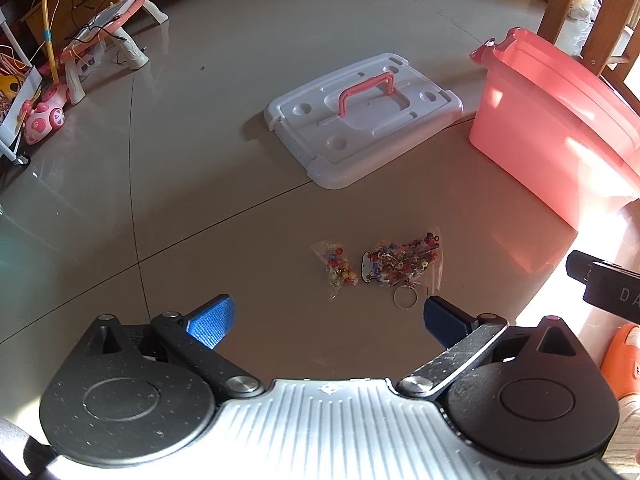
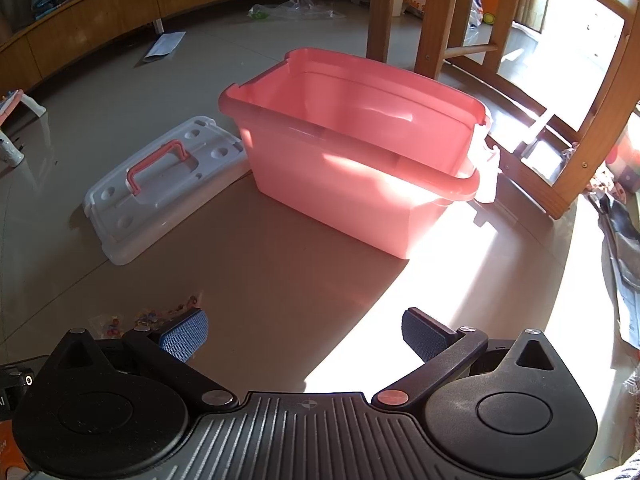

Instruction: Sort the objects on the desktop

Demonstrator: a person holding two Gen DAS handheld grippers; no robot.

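Clear plastic bags of multicoloured beads [image 1: 404,260] and a smaller bag [image 1: 338,268] lie side by side on the tiled floor [image 1: 200,200], near the pink bin [image 2: 360,152] and its white lid [image 1: 360,120]. Left gripper [image 1: 330,322] and right gripper [image 2: 304,336] both gape wide, holding nothing.

Pink bin [image 1: 560,128] cut off right; bead bags [image 2: 148,316] half hidden behind jaws.

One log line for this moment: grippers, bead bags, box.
left gripper open | right gripper open | bead bags on floor | pink box open | lid off
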